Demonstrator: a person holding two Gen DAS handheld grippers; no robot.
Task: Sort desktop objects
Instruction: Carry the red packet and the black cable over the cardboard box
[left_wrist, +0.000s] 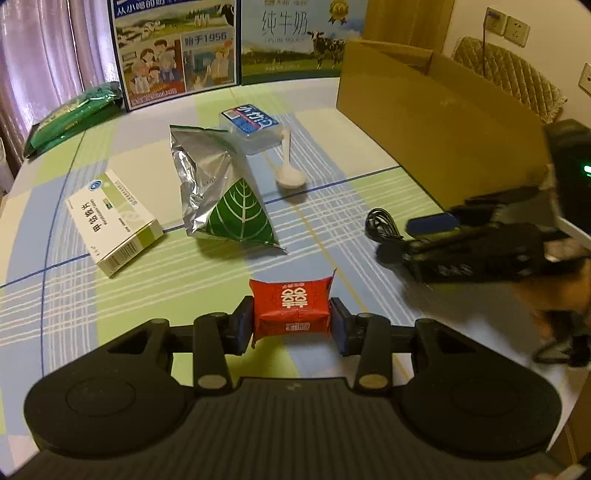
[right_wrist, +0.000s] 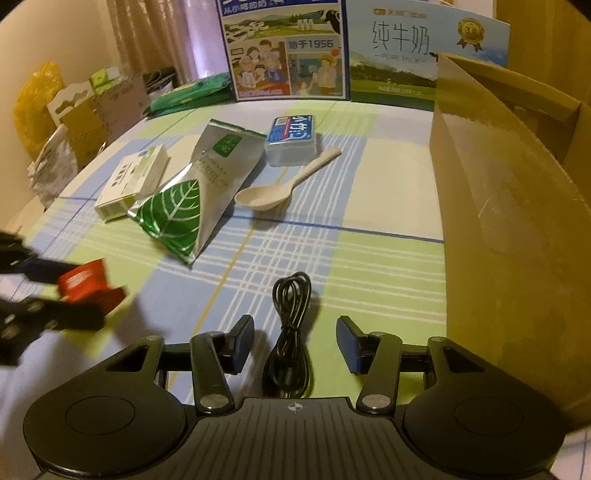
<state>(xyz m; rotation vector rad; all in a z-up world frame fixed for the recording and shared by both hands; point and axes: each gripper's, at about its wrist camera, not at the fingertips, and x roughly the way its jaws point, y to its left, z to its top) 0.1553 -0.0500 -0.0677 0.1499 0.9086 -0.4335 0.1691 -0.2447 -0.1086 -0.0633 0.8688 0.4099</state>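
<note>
A red snack packet (left_wrist: 291, 308) sits between the pads of my left gripper (left_wrist: 291, 325), which is shut on it just above the checked tablecloth. In the right wrist view the same red packet (right_wrist: 88, 286) shows at the far left in blurred black fingers. My right gripper (right_wrist: 295, 343) stands open with a coiled black cable (right_wrist: 290, 332) lying on the cloth between its fingers. In the left wrist view that cable (left_wrist: 382, 225) lies beside the right gripper's blurred fingers. Further back lie a silver and green leaf pouch (left_wrist: 221, 195), a white medicine box (left_wrist: 114, 221), a white spoon (left_wrist: 290, 173) and a clear plastic box (left_wrist: 251, 127).
An open brown cardboard box (left_wrist: 436, 122) stands on the right of the table, close beside my right gripper (right_wrist: 509, 229). Two milk cartons (left_wrist: 236, 40) stand along the back edge. A green bag (left_wrist: 74, 114) lies at the back left. More boxes and bags (right_wrist: 74, 118) sit off the table's left side.
</note>
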